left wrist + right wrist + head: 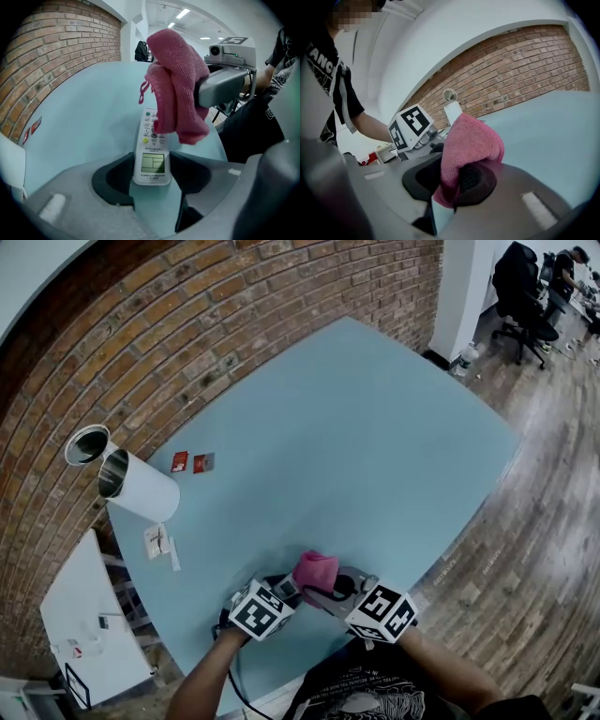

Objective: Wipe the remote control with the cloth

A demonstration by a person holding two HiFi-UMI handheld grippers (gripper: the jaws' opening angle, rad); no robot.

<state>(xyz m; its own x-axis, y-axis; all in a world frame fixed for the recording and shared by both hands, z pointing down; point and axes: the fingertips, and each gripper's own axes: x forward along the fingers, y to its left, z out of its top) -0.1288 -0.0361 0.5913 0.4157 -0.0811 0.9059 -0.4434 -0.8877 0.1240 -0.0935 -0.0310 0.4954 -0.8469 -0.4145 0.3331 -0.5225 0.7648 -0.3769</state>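
Tabletop (356, 427) of pale blue filled most of the head view, with a brick wall (234, 324) running along its far edge. Two white tubes (141, 486) lay near the left edge, and two small red cards (191, 462) lay just beside them. At the bottom of this view the person's two arms met. The left claw (284, 587) and the right claw (325, 591) pointed toward each other, with a pink cloth (315, 570) bunched between them. The remote could not be made out clearly from here.

From the left gripper view, the white remote (150, 140) stood lengthwise between the jaws. Its screen end sat down between the dark pads, which pressed on both long sides, so the left claw had it clamped. The cloth hung over the button end and hid the upper buttons; whether it touched them could not be told. The right claw's grey finger reached in from the right with the cloth folded over its tip.

From the right gripper view, the jaws stood narrow and pinched a fold of the cloth, which rose in a rounded hump above them. Behind it showed the left claw's marker cube (410, 126), one white tube and the wall.
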